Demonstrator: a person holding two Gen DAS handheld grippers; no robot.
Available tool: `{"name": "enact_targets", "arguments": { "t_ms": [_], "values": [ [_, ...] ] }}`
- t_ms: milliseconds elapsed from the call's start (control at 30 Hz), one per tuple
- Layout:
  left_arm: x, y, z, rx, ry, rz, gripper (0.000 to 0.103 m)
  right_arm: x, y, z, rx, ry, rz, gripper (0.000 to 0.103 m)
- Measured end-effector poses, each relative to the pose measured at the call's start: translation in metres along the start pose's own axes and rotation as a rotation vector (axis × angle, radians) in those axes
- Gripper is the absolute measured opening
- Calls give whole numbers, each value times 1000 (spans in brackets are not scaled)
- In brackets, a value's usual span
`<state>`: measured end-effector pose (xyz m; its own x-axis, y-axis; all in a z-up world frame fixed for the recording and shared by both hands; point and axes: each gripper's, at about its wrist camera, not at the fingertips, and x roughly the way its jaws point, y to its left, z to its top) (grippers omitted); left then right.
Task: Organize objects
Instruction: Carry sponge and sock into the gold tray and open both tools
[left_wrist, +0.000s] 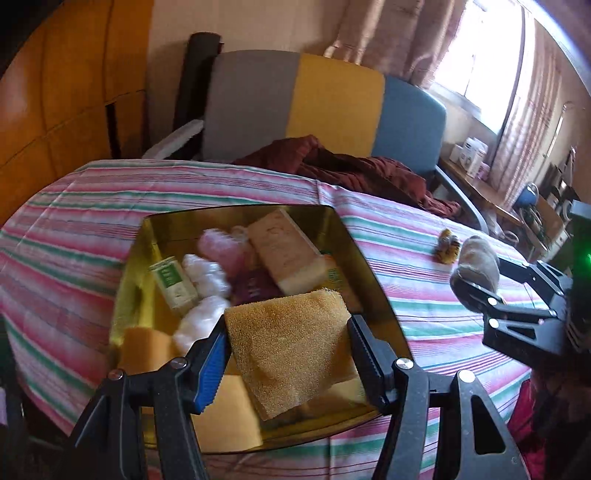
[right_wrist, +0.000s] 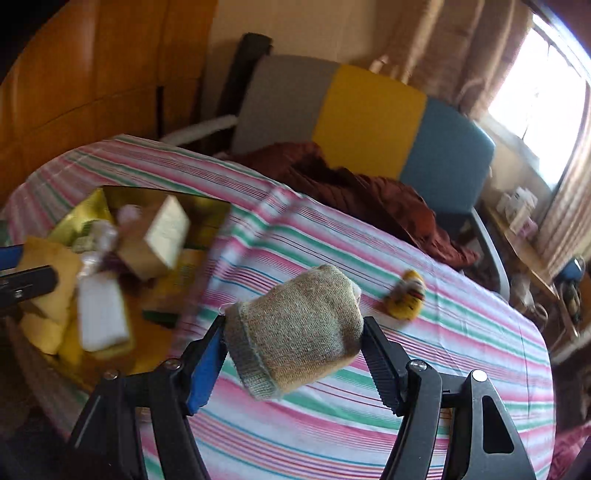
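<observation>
Right now both grippers are loaded over the table with the striped cloth (left_wrist: 424, 266). The left gripper (left_wrist: 288, 350) has its jaws clamped on a yellow sponge (left_wrist: 291, 347), one pad pressed against each side, and it holds that sponge above the near part of the gold tray (left_wrist: 236, 214). Inside the tray lie a long pale box (left_wrist: 284, 251), a small green-and-white box (left_wrist: 173, 284), some white cotton puffs (left_wrist: 205, 275) and a pink fluffy thing (left_wrist: 221, 247), all crowded together. Off to the right, the right gripper (right_wrist: 293, 347) grips a rolled grey-green sock (right_wrist: 295, 328) between its pads, lifted clear of the cloth and well apart from the tray. A small yellow toy (right_wrist: 404, 295) lies on the cloth just beyond the sock. Behind the table stands a chair with grey, yellow and blue panels (right_wrist: 369, 114), with a dark red blanket (right_wrist: 369, 195) heaped on its seat.
</observation>
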<state>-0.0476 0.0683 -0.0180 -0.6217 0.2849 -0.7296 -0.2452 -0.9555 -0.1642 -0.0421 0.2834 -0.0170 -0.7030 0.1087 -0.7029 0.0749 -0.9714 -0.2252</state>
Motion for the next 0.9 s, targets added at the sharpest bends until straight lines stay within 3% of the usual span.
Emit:
{"name": "enact_targets", "arguments": {
  "t_ms": [400, 667, 900],
  "values": [
    [-20, 47, -11, -73, -27, 54, 63, -26, 68, 13, -64, -47, 105, 71],
    [-24, 81, -24, -135, -23, 73, 63, -19, 84, 0, 26, 4, 258, 71],
    [-24, 87, -12, -148, -49, 44, 63, -12, 93, 1, 30, 17, 277, 71]
  ]
}}
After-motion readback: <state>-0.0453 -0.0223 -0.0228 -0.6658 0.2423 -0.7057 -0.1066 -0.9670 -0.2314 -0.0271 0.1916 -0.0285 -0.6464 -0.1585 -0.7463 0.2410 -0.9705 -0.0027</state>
